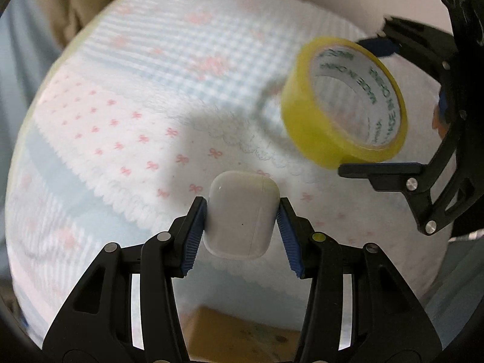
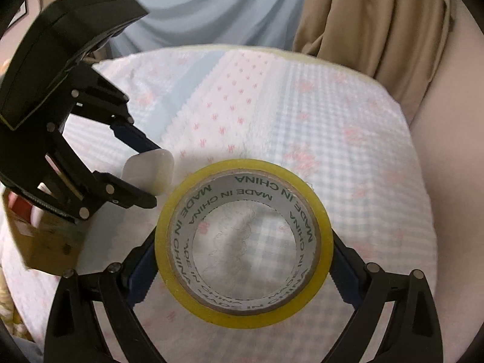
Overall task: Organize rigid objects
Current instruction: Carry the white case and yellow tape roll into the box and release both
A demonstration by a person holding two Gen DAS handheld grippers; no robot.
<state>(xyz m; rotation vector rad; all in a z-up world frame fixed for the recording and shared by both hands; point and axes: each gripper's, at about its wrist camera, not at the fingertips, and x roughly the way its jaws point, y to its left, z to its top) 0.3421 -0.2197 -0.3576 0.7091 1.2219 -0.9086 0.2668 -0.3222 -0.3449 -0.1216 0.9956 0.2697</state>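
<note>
so both loaded: left gripper (image 1: 242,222) clamps earbud case (image 1: 240,216) sideways, right gripper (image 2: 243,260) spans tape roll (image 2: 243,243) across its rim, both mid-frame, clear of blanket (image 1: 136,106) for carrying.

Both wrist views steeply downward, close above patterned cloth (image 1: 127,96), each showing the other's tool

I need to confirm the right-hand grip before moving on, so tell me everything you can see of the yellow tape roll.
The yellow tape roll is a ring of glossy, translucent yellow tape wound on a grey-white core printed MADE IN CHINA in green. It looks nearly full and undamaged. It is clamped across its outer rim by the right gripper, lifted clear of the patterned blanket, its open centre facing that gripper's camera. In the left wrist view it hangs tilted. Nothing else touches it.
</note>
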